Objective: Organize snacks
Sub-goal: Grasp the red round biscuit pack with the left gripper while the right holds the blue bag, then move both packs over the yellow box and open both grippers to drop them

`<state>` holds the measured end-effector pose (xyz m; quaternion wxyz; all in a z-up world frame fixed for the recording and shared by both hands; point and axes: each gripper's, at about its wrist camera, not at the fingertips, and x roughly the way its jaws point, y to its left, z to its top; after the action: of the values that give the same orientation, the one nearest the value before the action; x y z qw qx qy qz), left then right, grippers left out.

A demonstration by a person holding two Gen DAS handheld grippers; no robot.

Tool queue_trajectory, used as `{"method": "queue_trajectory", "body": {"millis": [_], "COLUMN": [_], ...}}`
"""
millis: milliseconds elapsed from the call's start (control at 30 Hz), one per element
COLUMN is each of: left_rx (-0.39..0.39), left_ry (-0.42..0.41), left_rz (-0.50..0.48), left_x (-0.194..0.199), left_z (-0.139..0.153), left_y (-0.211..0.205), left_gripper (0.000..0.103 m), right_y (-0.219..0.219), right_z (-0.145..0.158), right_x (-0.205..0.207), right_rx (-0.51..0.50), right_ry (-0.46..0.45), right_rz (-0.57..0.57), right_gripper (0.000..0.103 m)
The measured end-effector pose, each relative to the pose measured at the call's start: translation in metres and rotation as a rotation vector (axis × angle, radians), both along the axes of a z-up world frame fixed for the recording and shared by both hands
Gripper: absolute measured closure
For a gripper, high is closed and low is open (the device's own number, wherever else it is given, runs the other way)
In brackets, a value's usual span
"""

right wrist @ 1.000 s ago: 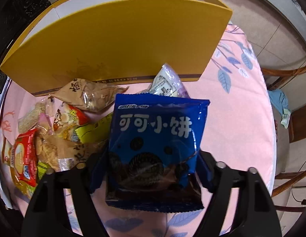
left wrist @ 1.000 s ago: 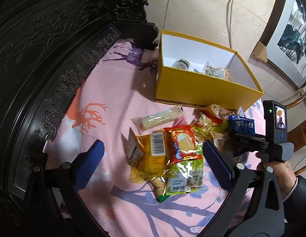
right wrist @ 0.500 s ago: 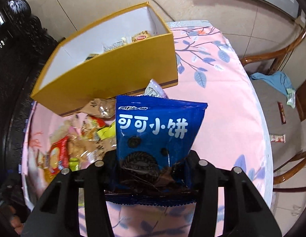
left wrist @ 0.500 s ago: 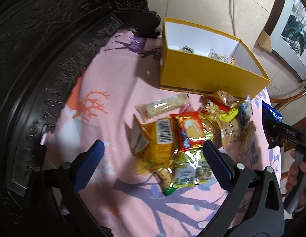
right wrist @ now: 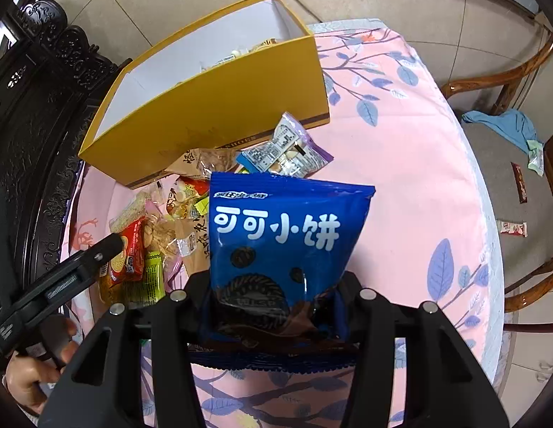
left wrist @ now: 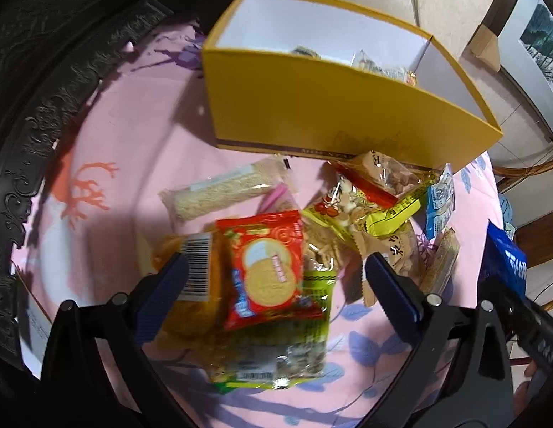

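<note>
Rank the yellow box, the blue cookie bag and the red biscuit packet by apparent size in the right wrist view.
1. yellow box
2. blue cookie bag, enlarged by nearness, so its order with the box is unsure
3. red biscuit packet

A blue cookie packet [right wrist: 287, 235] with white lettering; yellow cardboard box [left wrist: 333, 114], white inside; pink leaf-and-deer patterned tablecloth [right wrist: 401, 164].

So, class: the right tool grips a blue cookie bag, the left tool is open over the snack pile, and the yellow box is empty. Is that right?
One detail is wrong: the yellow box is not empty. The left wrist view shows a few small packets inside it. The rest holds: the right tool grips the blue cookie bag, and the left tool is open over the snack pile.
</note>
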<state>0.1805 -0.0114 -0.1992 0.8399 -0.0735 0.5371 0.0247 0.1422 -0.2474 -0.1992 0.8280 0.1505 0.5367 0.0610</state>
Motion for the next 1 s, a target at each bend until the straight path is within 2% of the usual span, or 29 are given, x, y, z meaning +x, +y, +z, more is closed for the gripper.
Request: {"method": "queue_trajectory", "body": {"millis": [33, 167, 367, 533, 600, 833, 1000], "left_rx": [0.002, -0.028, -0.014, -0.038, -0.042, -0.1, -0.123], "left_ry": [0.02, 0.084, 0.098, 0.124, 0.106, 0.079, -0.01], "left_rz": [0.009, 0.043, 0.024, 0.014, -0.008, -0.003, -0.021], "left_x": [0.003, 0.01, 0.016, 0.019, 0.018, 0.007, -0.017], "left_z": [-0.005, -0.023, -0.032, -0.041, -0.039, -0.035, 0.001], "left_y": [-0.001, 0.001, -0.004, -0.003, -0.005, 0.004, 0.014], "left_gripper": [0.005, 0.021, 0.03, 0.046, 0.057, 0.059, 0.059], "right_y": [-0.001, -0.006, -0.009, -0.01, -0.009, -0.009, -0.008], "right_z": [0.0, -0.002, -0.008, -0.009, -0.009, -0.005, 0.005], "right_x": [-0.001, -0.001, 0.0, 0.001, 0.001, -0.001, -0.004], "right_rx": [0.003, 0.017, 0.032, 0.037, 0.037, 0.034, 0.029], "right_ry": [0.0, 0.002, 0.016, 0.015, 0.015, 0.005, -0.017], "right_rz": [-0.003, -0.014, -0.019, -0.015, -0.015, -0.014, -0.005], "right_gripper": [0.052, 0.052, 0.052, 0.052, 0.052, 0.052, 0.052]}}
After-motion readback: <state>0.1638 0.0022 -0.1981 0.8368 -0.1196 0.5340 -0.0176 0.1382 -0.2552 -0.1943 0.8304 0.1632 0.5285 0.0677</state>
